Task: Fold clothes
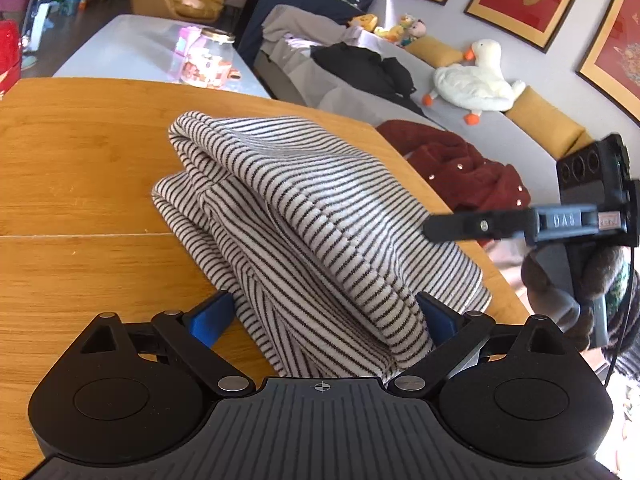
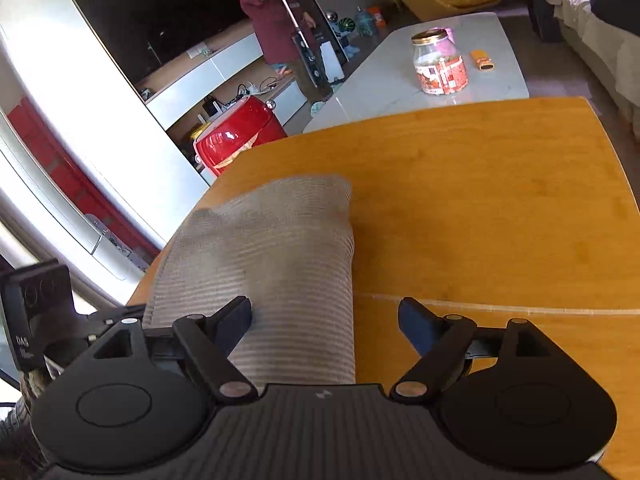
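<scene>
the striped garment (image 1: pixel 304 216) is folded into a layered bundle and lies on the wooden table (image 1: pixel 80 168), with its right-hand end close to the table's right edge. open board is left to its left and beyond it. the left gripper (image 1: pixel 324 312) is held spread wide, with the near end of the bundle between its blue pads (image 1: pixel 212 314); whether the pads press on the cloth cannot be told. the right gripper (image 2: pixel 324 320) is also open, nothing is clamped in it, and only its left finger (image 2: pixel 236 316) overlaps the fabric. in the right wrist view the garment (image 2: pixel 264 264) is blurred and its stripes are hard to make out. its near end is hidden by both gripper bodies. beyond the far edge a low white table (image 2: pixel 400 80) carries a jar (image 2: pixel 438 62). a sofa (image 1: pixel 480 128) with a red garment (image 1: pixel 452 164) and a plush goose (image 1: pixel 476 76) is seen to the right. a person (image 2: pixel 276 12) is standing by the wall unit.
</scene>
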Action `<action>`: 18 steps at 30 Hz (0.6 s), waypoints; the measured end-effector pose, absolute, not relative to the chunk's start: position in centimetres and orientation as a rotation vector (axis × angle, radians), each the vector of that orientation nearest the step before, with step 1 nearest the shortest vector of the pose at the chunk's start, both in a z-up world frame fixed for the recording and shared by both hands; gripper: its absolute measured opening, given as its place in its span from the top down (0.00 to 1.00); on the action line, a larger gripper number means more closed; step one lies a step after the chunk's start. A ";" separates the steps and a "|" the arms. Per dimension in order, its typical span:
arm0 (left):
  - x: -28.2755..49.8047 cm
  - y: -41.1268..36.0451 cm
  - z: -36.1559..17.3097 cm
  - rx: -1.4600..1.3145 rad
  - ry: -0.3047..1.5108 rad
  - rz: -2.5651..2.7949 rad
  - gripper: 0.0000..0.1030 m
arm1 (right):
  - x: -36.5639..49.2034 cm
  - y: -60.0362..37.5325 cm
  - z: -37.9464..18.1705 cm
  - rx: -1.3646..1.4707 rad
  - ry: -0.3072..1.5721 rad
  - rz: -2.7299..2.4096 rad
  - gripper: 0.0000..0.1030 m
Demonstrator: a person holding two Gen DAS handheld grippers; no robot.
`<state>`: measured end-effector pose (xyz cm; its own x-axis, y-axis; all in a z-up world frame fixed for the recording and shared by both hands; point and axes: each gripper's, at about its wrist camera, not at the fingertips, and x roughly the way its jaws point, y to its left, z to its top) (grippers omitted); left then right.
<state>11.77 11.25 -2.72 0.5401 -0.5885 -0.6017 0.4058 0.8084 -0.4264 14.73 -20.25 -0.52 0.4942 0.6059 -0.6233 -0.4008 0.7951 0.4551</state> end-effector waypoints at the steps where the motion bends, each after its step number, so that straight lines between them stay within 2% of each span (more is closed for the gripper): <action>1: 11.6 11.4 -2.7 -0.253 0.812 -0.595 0.04 | 14.1 -20.4 -0.8 0.268 0.852 0.621 0.20; 5: 10.4 11.8 -2.4 -0.231 0.820 -0.572 0.04 | 12.8 -20.6 -1.6 0.278 0.834 0.624 0.18; 8: 9.6 11.9 -2.2 -0.178 0.827 -0.550 0.03 | 11.9 -20.0 -2.4 0.208 0.801 0.607 0.08; 12: 8.9 11.5 -1.6 -0.079 0.867 -0.515 0.03 | 10.9 -20.0 -2.4 0.178 0.766 0.618 0.07; 18: 9.3 11.5 0.6 -0.219 0.910 -0.526 0.04 | 10.1 -21.5 -1.8 0.208 0.721 0.633 0.07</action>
